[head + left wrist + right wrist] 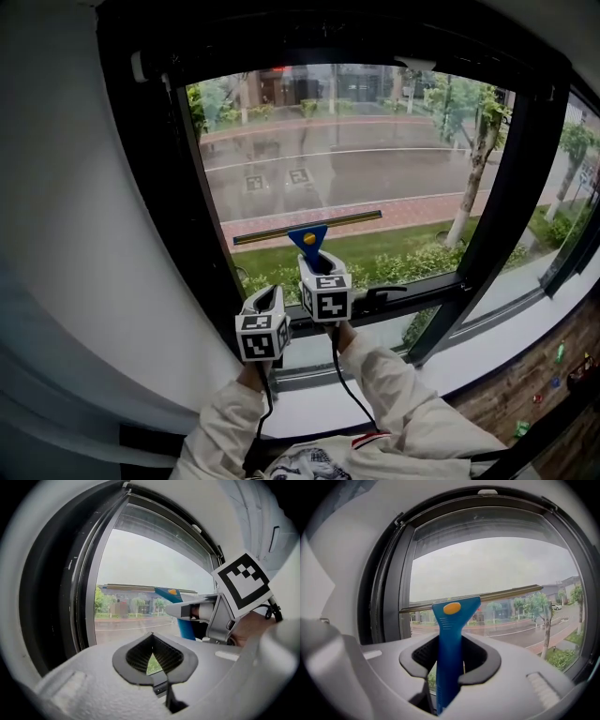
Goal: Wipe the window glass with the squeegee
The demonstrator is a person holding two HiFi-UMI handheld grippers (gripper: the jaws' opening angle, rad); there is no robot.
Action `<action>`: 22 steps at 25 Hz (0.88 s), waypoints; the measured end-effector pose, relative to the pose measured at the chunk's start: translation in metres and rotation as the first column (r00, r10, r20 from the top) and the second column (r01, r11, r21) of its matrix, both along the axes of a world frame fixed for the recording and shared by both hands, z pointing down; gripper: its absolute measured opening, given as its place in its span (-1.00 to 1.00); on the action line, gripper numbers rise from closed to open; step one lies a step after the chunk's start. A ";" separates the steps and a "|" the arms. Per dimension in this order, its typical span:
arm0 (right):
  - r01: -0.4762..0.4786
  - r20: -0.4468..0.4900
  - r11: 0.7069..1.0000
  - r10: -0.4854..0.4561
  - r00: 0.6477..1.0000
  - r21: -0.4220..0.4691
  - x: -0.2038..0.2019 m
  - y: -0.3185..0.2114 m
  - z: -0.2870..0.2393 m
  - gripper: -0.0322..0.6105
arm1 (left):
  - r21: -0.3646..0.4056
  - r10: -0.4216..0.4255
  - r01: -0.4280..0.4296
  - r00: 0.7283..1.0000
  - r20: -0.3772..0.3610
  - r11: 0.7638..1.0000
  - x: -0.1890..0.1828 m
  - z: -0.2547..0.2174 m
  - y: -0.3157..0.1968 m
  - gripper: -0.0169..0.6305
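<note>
Looking steeply down, the head view alone showed both tools together: the left gripper (pixel 265 300) low and just beside the right gripper (pixel 319 263), with the squeegee (pixel 308 234) standing up in front of the window glass (pixel 375 159). Only the right gripper view showed the grip itself. Only the left gripper view caught the squeegee (pixel 186 627) from the side.

The blade lay across the lower pane, tilted up to the right. Its left end sat near the dark window frame (pixel 153 216) and its right end was well short of the right post (pixel 514 178). Bare glass stretched above the blade.

The right gripper (pixel 449 660) had its 2 jaws clamped on the squeegee (pixel 449 634) by its blue handle. The left gripper (pixel 152 660) had its jaws together and held nothing.
</note>
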State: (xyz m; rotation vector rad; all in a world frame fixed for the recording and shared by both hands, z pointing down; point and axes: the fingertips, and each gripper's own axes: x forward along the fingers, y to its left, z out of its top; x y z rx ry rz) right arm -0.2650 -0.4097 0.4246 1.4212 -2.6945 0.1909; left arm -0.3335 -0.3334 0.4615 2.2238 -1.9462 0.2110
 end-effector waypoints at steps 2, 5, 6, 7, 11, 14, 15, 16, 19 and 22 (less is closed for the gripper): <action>0.003 -0.005 1.000 -0.003 1.000 -0.019 0.000 0.001 0.012 -0.50 | -0.017 0.004 -0.004 1.000 -0.010 1.000 0.002 0.008 0.002 -0.94; 0.003 -0.021 0.999 -0.004 1.000 -0.051 0.001 0.002 0.034 -0.50 | -0.039 0.006 -0.007 1.000 -0.023 0.999 0.003 0.020 0.004 -0.94; 0.002 -0.026 0.998 -0.003 1.000 -0.063 0.002 0.002 0.041 -0.50 | -0.047 0.003 -0.005 1.000 -0.023 0.999 0.002 0.024 0.005 -0.94; 0.000 -0.031 0.997 -0.003 1.000 -0.074 0.002 0.003 0.049 -0.50 | -0.054 0.000 -0.002 1.000 -0.023 0.999 0.001 0.027 0.005 -0.94; 0.002 -0.036 0.993 -0.007 0.999 -0.120 0.000 0.005 0.075 -0.51 | -0.071 -0.014 0.012 1.000 -0.021 0.997 -0.005 0.035 0.006 -0.94; 0.004 -0.046 0.989 -0.011 0.999 -0.150 0.001 0.005 0.095 -0.51 | -0.076 -0.017 0.015 1.000 -0.022 0.997 -0.005 0.039 0.005 -0.94; 0.004 -0.051 0.987 -0.012 0.999 -0.159 0.001 0.005 0.102 -0.51 | -0.080 -0.017 0.015 1.000 -0.025 0.997 -0.005 0.042 0.005 -0.94; 0.004 -0.057 0.986 -0.014 0.998 -0.168 0.001 0.006 0.108 -0.51 | -0.085 -0.016 0.014 0.999 -0.030 0.996 -0.005 0.044 0.006 -0.94; 0.006 -0.070 0.981 -0.020 0.997 -0.195 0.002 0.008 0.130 -0.51 | -0.105 -0.017 0.013 0.999 -0.039 0.994 -0.005 0.054 0.008 -0.94; 0.004 -0.080 0.975 -0.023 0.997 -0.222 0.004 0.009 0.151 -0.51 | -0.124 -0.021 0.017 0.999 -0.038 0.992 -0.005 0.064 0.010 -0.94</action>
